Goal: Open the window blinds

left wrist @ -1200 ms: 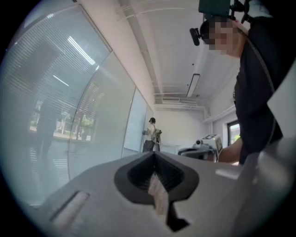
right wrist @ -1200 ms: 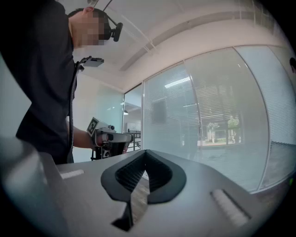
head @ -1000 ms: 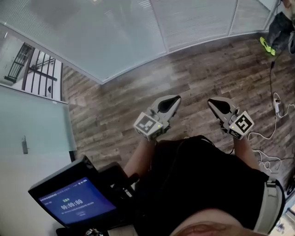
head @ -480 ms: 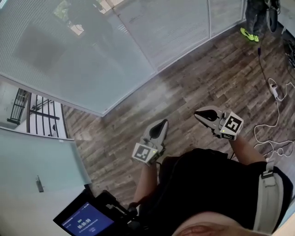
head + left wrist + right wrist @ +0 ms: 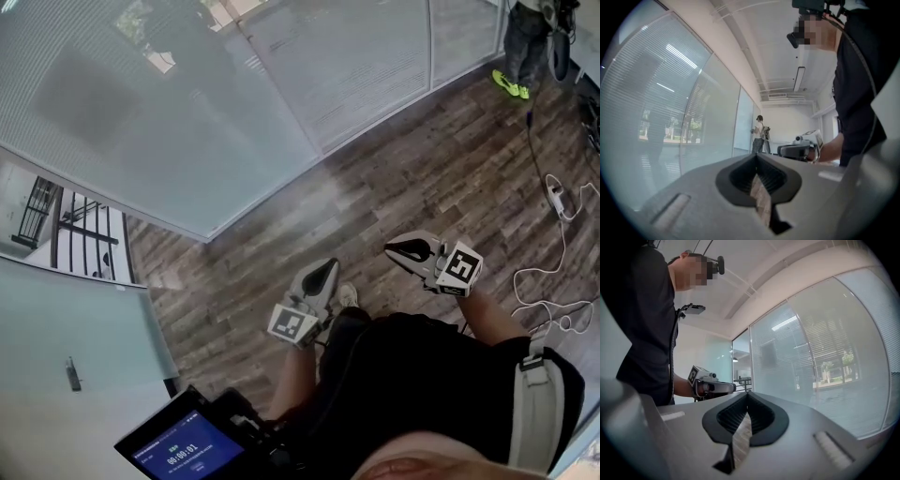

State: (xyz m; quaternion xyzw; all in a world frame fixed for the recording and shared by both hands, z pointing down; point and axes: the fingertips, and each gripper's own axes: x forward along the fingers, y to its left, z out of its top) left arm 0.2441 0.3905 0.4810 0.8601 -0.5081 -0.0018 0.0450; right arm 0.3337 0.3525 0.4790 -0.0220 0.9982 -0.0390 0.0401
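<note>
Window blinds [image 5: 141, 103] are seen lowered across the panes of the glass wall [image 5: 309, 155], slats down, with trees outside dimly made out through them. In the left gripper view the window blinds [image 5: 656, 93] lie to the left; in the right gripper view the window blinds [image 5: 825, 348] lie to the right. The left hand-held gripper [image 5: 325, 270] is held over the wooden floor [image 5: 422, 178], well short of the glass wall and touching nothing. Its jaws are seen pressed together at the tips in its own view, left hand-held gripper [image 5: 757, 159], with nothing between. The right hand-held gripper [image 5: 396, 251] is held beside it, a bit further from the glass wall. Its jaws are likewise closed tip to tip and empty, right hand-held gripper [image 5: 747, 397]. A screen [image 5: 187, 450] with a timer display is seen at the bottom edge of the head view, far from the glass wall. White cables [image 5: 562, 253] and a power strip [image 5: 556, 195] lie on the floor away from the glass wall. A second person [image 5: 525, 37] in yellow-green shoes stands close to the glass wall at the far end. A railing [image 5: 56, 220] is seen through the glass.
</note>
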